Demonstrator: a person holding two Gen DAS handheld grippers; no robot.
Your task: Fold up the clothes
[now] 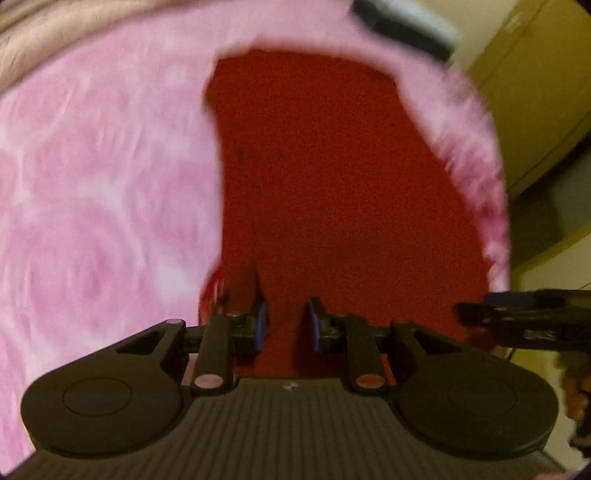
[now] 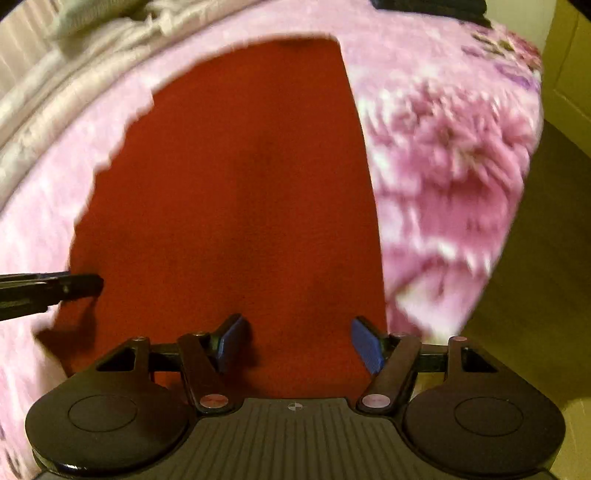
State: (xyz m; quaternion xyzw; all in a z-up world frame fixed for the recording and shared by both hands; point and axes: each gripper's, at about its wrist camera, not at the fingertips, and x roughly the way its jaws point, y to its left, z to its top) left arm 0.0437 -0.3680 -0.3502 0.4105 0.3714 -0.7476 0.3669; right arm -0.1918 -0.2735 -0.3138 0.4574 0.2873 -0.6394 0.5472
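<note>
A red garment (image 1: 332, 184) lies flat on a fluffy pink blanket (image 1: 92, 203) and fills the middle of both views (image 2: 240, 184). My left gripper (image 1: 287, 308) hovers over the garment's near edge. Its blue pads stand a narrow gap apart, and only flat red cloth shows between them. My right gripper (image 2: 296, 326) hangs above the near part of the garment, jaws wide apart and empty. The right gripper's fingers (image 1: 480, 314) reach in from the right edge of the left wrist view. In the right wrist view the left gripper's fingers (image 2: 74, 286) come in from the left, over the garment's left edge.
The blanket (image 2: 443, 147) has a flower print and drops off at the bed's right edge to a brownish floor (image 2: 535, 258). Crumpled beige bedding (image 2: 55, 74) lies at the far left. A dark object (image 2: 428, 9) sits at the far end. Yellowish furniture (image 1: 535, 92) stands on the right.
</note>
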